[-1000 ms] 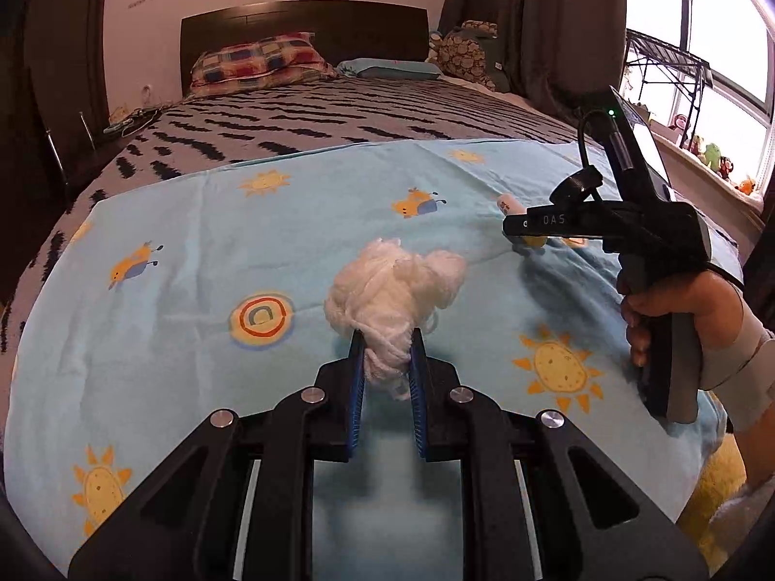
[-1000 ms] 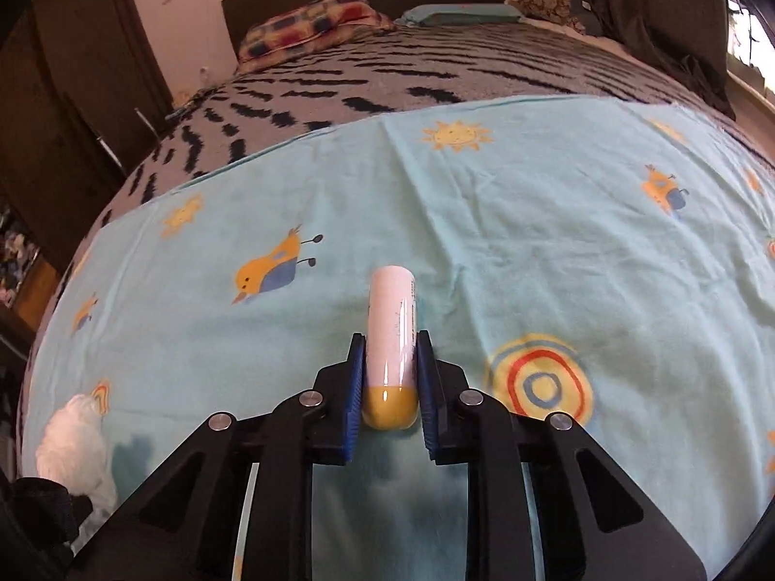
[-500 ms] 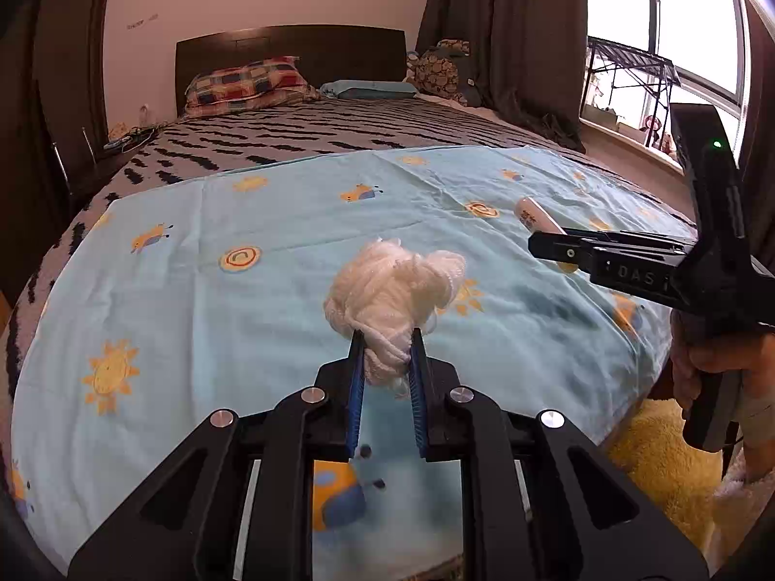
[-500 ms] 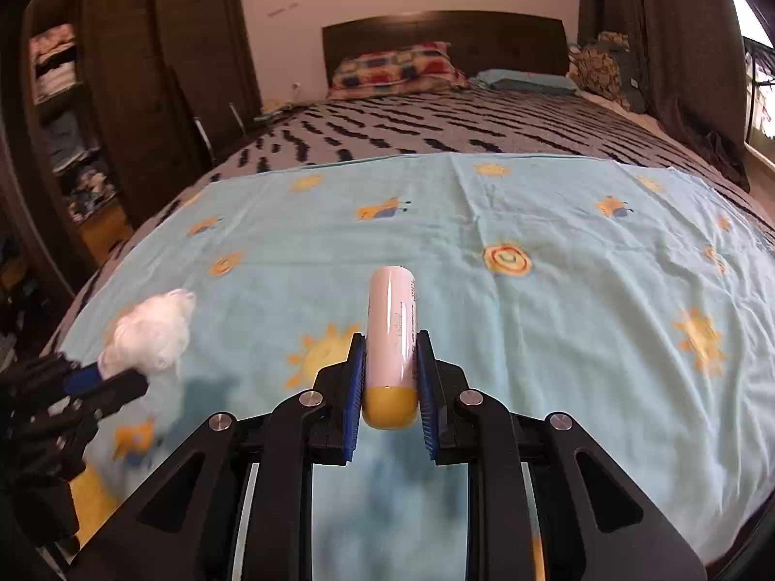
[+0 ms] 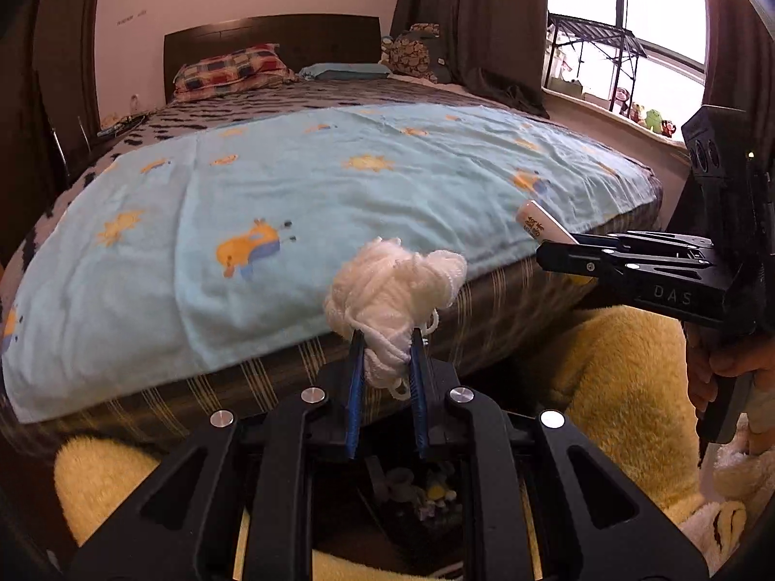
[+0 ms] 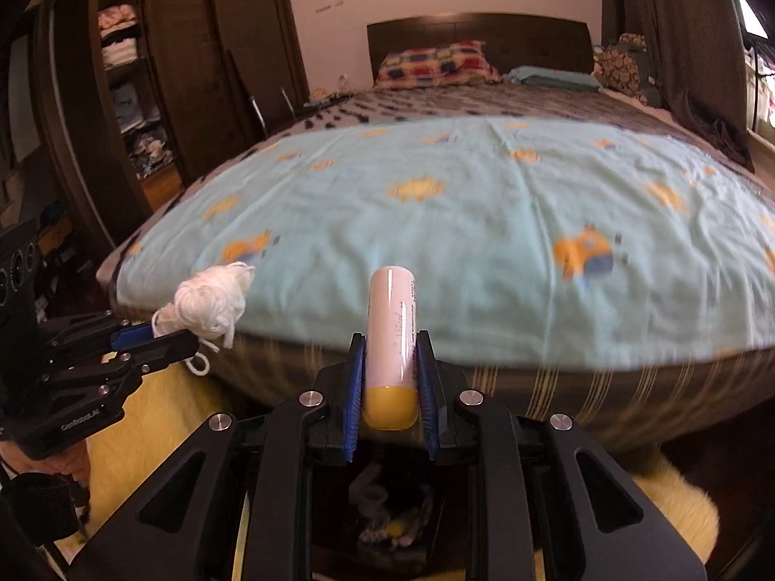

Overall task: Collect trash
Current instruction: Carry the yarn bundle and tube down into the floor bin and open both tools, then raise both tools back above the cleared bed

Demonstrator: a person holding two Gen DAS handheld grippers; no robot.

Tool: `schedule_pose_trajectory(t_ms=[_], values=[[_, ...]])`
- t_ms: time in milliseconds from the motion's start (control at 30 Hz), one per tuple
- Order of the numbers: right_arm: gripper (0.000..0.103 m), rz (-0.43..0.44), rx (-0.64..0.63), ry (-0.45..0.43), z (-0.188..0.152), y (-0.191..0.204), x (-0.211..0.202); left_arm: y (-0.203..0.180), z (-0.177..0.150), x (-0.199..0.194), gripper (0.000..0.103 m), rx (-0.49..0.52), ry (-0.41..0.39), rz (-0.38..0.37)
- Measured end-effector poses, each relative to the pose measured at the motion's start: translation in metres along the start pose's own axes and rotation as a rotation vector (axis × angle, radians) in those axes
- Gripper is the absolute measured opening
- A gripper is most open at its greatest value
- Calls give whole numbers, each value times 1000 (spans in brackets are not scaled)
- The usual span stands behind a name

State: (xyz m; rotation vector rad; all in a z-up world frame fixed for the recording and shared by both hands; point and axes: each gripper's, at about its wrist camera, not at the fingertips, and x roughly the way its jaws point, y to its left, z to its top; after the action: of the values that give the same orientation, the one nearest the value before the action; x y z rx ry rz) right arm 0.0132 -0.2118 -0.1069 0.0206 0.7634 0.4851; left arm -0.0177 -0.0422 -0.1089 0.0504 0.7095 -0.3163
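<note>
My left gripper is shut on a loose ball of white yarn, held past the foot edge of the bed. The same yarn ball and left gripper show at the left of the right wrist view. My right gripper is shut on a white tube with a yellow cap, cap end toward the camera. In the left wrist view that tube pokes out of the right gripper at the right. Below both grippers sits a dark bin holding several scraps; the bin lies under the tube.
The bed with a light blue printed blanket fills the middle. A yellow fluffy rug covers the floor at the bed's foot. A dark wardrobe with shelves stands left, curtains and a window right. A hand holds the right gripper's handle.
Both grippers have pulled back from over the blanket to beyond the foot of the bed, still gripping yarn and tube. The rug and the bin have come into view below.
</note>
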Motion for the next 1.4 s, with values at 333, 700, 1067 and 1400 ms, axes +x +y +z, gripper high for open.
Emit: schedule_pose_trajectory(t_ms=[333, 700, 1067, 1400], values=[[21, 32, 103, 194, -64, 3, 46, -3, -68, 43, 16, -109, 212, -57], [21, 42, 198, 322, -98, -9, 92, 3, -90, 105, 16, -157, 404, -91], [24, 34, 217, 361, -100, -9, 113, -6, -102, 136, 20, -176, 486, -96], [65, -9, 248, 273, -78, -18, 92, 3, -94, 113, 51, -198, 411, -65]])
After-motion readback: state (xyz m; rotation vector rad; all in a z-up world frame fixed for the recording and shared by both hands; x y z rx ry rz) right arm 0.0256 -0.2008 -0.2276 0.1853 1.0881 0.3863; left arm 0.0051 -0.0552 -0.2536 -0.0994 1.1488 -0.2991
